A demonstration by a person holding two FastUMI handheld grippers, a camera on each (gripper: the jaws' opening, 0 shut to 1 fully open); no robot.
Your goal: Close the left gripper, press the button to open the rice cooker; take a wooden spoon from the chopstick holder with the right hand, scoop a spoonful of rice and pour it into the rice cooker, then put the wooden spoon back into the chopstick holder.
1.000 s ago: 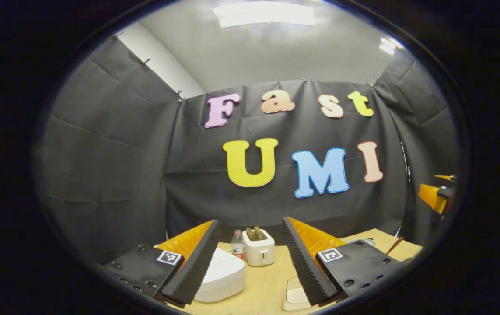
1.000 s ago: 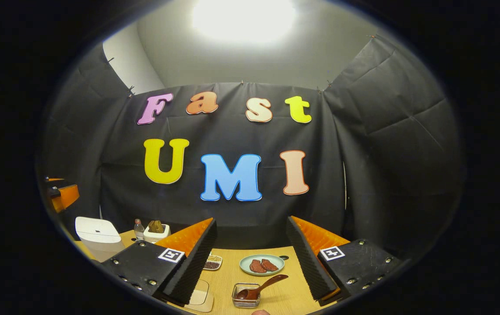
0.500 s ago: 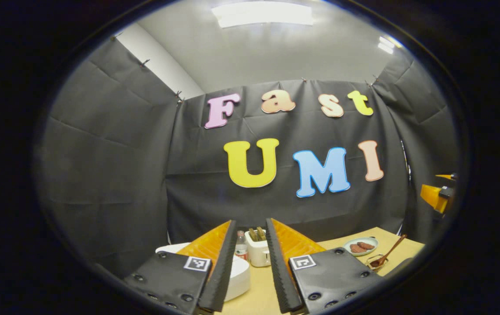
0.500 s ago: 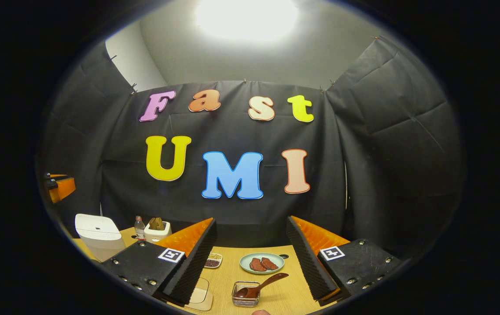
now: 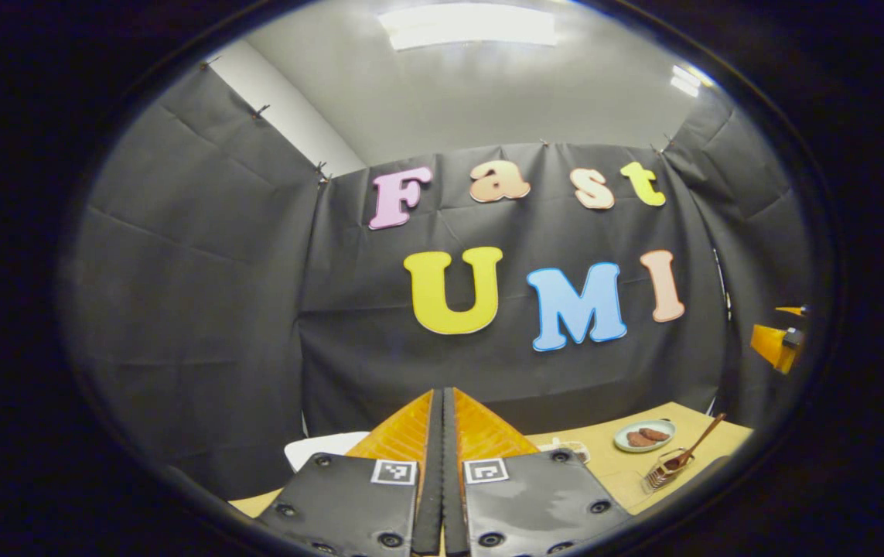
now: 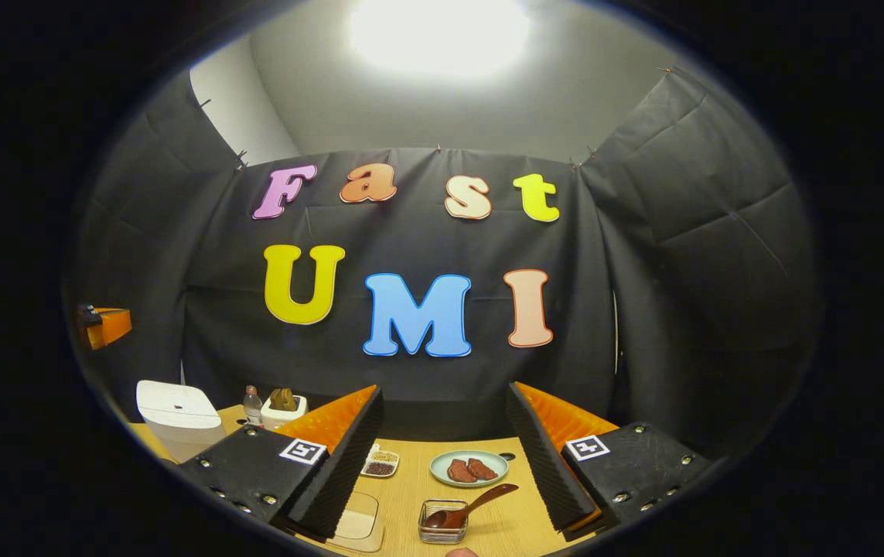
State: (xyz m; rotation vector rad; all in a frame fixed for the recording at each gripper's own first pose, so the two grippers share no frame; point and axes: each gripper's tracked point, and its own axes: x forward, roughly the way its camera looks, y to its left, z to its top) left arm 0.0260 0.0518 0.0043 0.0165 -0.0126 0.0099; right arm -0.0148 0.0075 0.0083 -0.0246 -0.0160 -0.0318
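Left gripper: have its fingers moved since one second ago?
Yes. The left gripper fingers closed together, now hiding the toaster that earlier showed between them; the rice cooker shows beside them.

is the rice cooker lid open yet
No, the rice cooker sits with its white lid flat down, and the left claw is shut but not on it.

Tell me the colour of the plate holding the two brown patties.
Pale green round plate, clearest in the right gripper view.
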